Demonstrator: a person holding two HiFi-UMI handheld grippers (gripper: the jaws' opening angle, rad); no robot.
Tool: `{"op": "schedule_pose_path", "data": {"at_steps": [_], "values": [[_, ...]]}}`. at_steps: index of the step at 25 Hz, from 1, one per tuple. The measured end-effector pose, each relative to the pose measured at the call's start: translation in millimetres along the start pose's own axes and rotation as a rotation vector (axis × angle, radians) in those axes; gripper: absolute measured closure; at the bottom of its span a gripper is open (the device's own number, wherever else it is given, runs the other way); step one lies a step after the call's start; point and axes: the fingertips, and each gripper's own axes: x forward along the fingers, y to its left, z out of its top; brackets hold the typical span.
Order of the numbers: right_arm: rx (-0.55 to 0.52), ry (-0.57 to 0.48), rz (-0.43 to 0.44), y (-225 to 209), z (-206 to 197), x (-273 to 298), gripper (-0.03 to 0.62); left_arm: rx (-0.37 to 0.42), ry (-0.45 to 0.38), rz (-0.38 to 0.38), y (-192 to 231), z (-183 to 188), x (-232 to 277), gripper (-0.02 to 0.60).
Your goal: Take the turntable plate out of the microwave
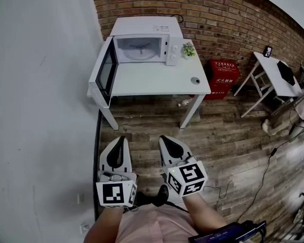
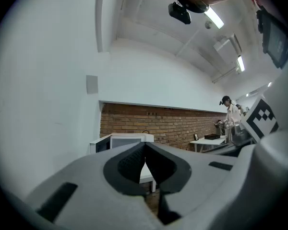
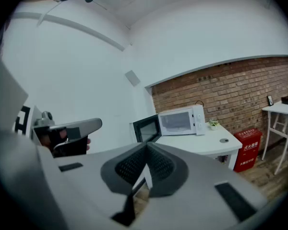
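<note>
A white microwave [image 1: 142, 40] stands at the back of a white table [image 1: 152, 80], its door [image 1: 106, 71] swung open to the left. Inside it lies the pale glass turntable plate [image 1: 140, 52]. My left gripper [image 1: 120, 138] and right gripper [image 1: 164, 137] are held side by side over the wooden floor, well short of the table, both shut with nothing between the jaws. The right gripper view shows the microwave [image 3: 180, 120] and its open door [image 3: 146, 128] ahead; the left gripper view shows the microwave [image 2: 122, 140] beyond the closed fingertips [image 2: 145, 145].
A small potted plant [image 1: 188, 50] and a small round object [image 1: 195, 80] sit on the table's right side. A red box [image 1: 223, 78] stands on the floor by the brick wall. A second white table [image 1: 273, 77] is at the right, with cables [image 1: 266, 171] across the floor.
</note>
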Motion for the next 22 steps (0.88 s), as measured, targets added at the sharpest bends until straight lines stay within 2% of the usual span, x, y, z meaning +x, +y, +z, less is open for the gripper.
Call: {"op": "schedule_pose_path", "data": {"at_steps": [8, 9, 10, 14, 22], "values": [[0.031, -0.032, 0.005, -11, 3, -8, 0.586, -0.017, 0.020, 0.009, -11, -6, 0, 0.563], [0.037, -0.028, 0.016, -13, 3, -8, 0.505, -0.025, 0.018, 0.008, -13, -6, 1, 0.458], [0.042, -0.022, 0.026, -14, 2, -8, 0.429, -0.032, 0.014, 0.005, -16, -5, 3, 0.383], [0.026, -0.018, 0.022, -28, -1, -12, 0.444, -0.024, 0.011, 0.002, -29, -5, 9, 0.368], [0.029, -0.006, 0.035, -59, -5, -12, 0.464, -0.019, 0.027, 0.051, -46, -19, 15, 0.368]]}}
